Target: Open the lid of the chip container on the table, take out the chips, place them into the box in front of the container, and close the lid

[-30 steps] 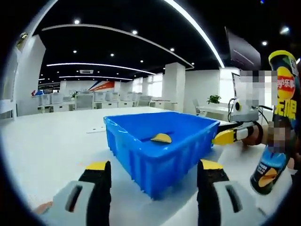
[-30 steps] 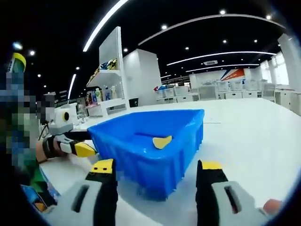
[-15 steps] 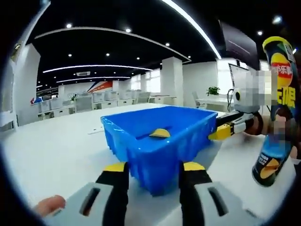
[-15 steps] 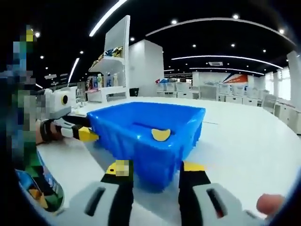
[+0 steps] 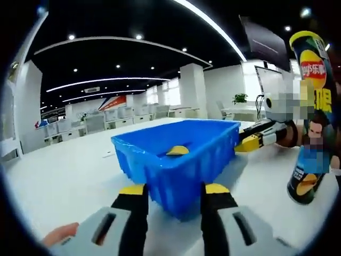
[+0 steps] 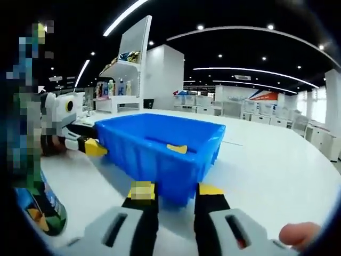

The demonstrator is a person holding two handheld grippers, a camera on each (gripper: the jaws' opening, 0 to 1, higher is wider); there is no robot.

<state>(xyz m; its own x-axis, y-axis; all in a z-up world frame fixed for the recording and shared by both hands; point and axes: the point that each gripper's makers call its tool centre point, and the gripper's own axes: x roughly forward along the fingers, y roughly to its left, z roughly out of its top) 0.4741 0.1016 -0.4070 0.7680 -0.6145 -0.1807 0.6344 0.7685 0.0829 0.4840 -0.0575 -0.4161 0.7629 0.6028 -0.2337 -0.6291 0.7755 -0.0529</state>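
Left gripper view: the left tool (image 5: 173, 193) is hovering low over the table (image 5: 58, 176), jaws narrowly apart and holding nothing, facing the blue box (image 5: 176, 154) with one chip (image 5: 173, 151) lying inside. The can (image 5: 311, 117) is standing upright at right, beside the right tool (image 5: 246, 144).

Right gripper view: the right tool (image 6: 171, 192) is likewise nearly closed and empty, the can (image 6: 34, 160) at far left. A careless reach is risking toppling the tall can.

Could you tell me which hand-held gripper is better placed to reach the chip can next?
Probably left: its hand-held gripper sees the whole chip can; the right gripper view has it at the edge.
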